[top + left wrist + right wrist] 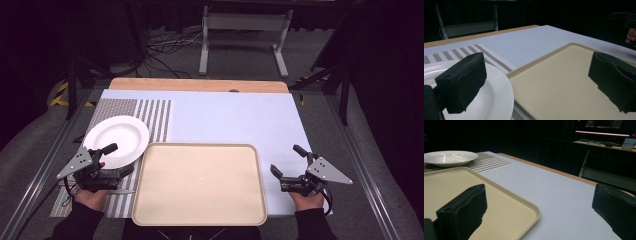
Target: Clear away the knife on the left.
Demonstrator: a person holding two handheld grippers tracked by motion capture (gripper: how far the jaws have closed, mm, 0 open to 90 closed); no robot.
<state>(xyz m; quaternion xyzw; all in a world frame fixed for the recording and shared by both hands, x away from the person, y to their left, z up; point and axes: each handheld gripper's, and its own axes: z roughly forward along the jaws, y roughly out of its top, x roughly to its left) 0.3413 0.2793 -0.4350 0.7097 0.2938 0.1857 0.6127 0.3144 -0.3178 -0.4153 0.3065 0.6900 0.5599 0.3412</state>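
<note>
A white plate (116, 140) lies on a striped placemat (155, 117) at the table's left. A large beige tray (200, 182) with nothing on it sits at the front centre. My left gripper (120, 159) hovers open over the plate's near right edge, beside the tray's left rim. In the left gripper view its jaws stand wide apart (536, 82), one over the plate (496, 100), the other over the tray (564, 85). My right gripper (286, 159) stands open just right of the tray, above the pale blue sheet (235, 120). Nothing sits between its jaws (539, 212).
The pale blue sheet covers most of a wooden tabletop (200, 84). The tray's right rim (534, 212) lies close to the right gripper's left jaw. Beyond the table are a white stand (245, 30) and floor cables; a desk with a monitor (604, 127) stands off in the dark.
</note>
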